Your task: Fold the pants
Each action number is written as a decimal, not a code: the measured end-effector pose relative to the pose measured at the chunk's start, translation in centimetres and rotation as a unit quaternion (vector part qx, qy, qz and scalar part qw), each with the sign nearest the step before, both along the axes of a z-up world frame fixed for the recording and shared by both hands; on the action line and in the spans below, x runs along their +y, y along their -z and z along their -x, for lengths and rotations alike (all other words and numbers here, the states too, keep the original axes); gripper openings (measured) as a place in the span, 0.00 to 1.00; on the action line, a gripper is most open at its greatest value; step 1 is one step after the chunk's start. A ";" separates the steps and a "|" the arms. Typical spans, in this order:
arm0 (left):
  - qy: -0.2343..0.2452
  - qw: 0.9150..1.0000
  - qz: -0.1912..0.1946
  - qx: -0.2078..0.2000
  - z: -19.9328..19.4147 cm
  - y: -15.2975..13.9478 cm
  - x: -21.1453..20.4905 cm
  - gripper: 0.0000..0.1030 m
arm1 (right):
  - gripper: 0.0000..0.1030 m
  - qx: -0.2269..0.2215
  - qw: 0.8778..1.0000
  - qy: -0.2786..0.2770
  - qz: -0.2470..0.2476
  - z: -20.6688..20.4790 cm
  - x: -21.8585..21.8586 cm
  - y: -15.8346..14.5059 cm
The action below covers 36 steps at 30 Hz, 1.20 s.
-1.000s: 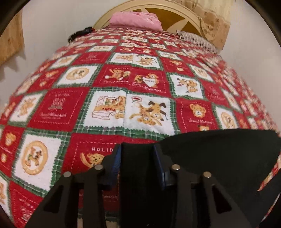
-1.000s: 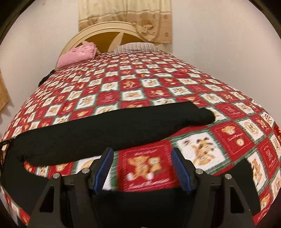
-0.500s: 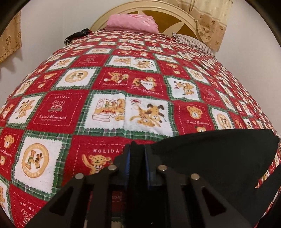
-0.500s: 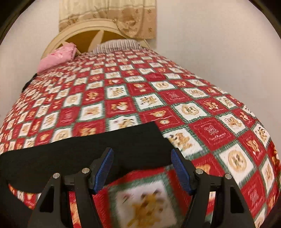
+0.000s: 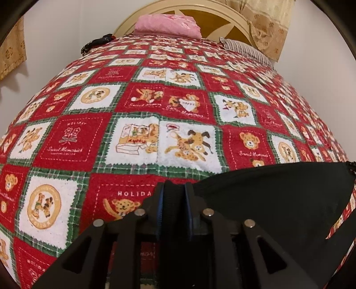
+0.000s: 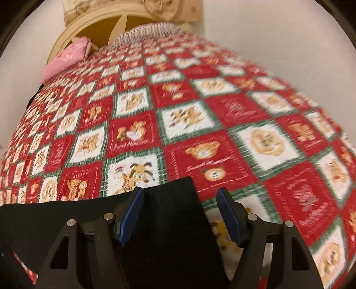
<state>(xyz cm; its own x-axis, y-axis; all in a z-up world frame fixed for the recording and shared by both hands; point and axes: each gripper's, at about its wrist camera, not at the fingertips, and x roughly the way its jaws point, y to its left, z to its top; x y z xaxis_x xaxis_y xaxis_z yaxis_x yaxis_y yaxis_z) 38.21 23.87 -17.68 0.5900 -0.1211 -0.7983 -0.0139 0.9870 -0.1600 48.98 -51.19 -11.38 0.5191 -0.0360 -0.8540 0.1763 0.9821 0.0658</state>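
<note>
Pants (image 5: 278,200) of black cloth lie across the near end of a bed under a red, white and green bear-print quilt (image 5: 155,106), filling the left wrist view from about 6 o'clock round to 3 o'clock. The left gripper (image 5: 173,193) points steeply down at them — its blue pads (image 5: 159,206) are drawn close together with a narrow fold of the black fabric pinched between, and the jaws are easing apart by a hair while the cloth still sits pressed in the gap.

In the right wrist view the picture is streaked with motion blur. The right gripper (image 6: 180,200) hangs over one squared-off end of the pants (image 6: 173,222), which reaches up from 6 o'clock to the centre; more black cloth spreads off toward 9 o'clock. Its jaws stand wide — released, the pads (image 6: 131,213) clear of the fabric, the cloth's right edge falling between them with quilt (image 6: 222,111) showing beside the right-hand pad.

At 12 o'clock in the left wrist view a folded pink cloth (image 5: 168,25) rests against a cream arched headboard (image 5: 222,15), with a striped pillow (image 5: 247,50) at about 1 o'clock and patterned curtains (image 5: 269,24) above it.
</note>
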 end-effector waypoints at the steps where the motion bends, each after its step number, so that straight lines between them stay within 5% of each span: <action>1: 0.006 1.000 -0.010 0.001 0.0 -0.1 -0.2 0.18 | 0.52 0.009 1.000 -0.008 -0.012 -0.2 0.0 0.4; 3: 0.015 1.000 -0.025 0.001 0.0 -0.2 -0.7 0.16 | 0.43 0.019 0.999 -0.025 -0.014 -0.4 0.4 0.7; 5: 0.019 0.999 -0.033 0.000 -0.1 -0.3 -0.9 0.14 | 0.15 0.020 0.999 -0.032 -0.012 -0.4 0.7 0.9; 8: 0.016 0.999 -0.028 -0.006 -0.2 -0.5 -0.7 0.13 | 0.05 0.008 0.999 -0.034 0.002 -0.3 1.1 0.4; 15: 0.016 0.999 -0.008 -0.044 1.6 -3.1 -0.1 0.12 | 0.05 -0.067 0.995 -0.057 0.048 1.4 4.1 -4.0; 24: 0.012 0.994 0.036 -0.099 5.2 -6.4 1.0 0.12 | 0.04 -0.204 0.974 -0.076 0.058 9.2 5.5 -10.7; 30: 0.018 0.987 0.085 -0.136 9.8 -7.6 2.0 0.12 | 0.04 -0.275 0.957 -0.081 0.044 16.5 4.9 -11.8; 36: 0.022 0.982 0.111 -0.151 14.6 -7.0 2.6 0.12 | 0.04 -0.298 0.952 -0.073 0.021 23.1 4.0 -10.2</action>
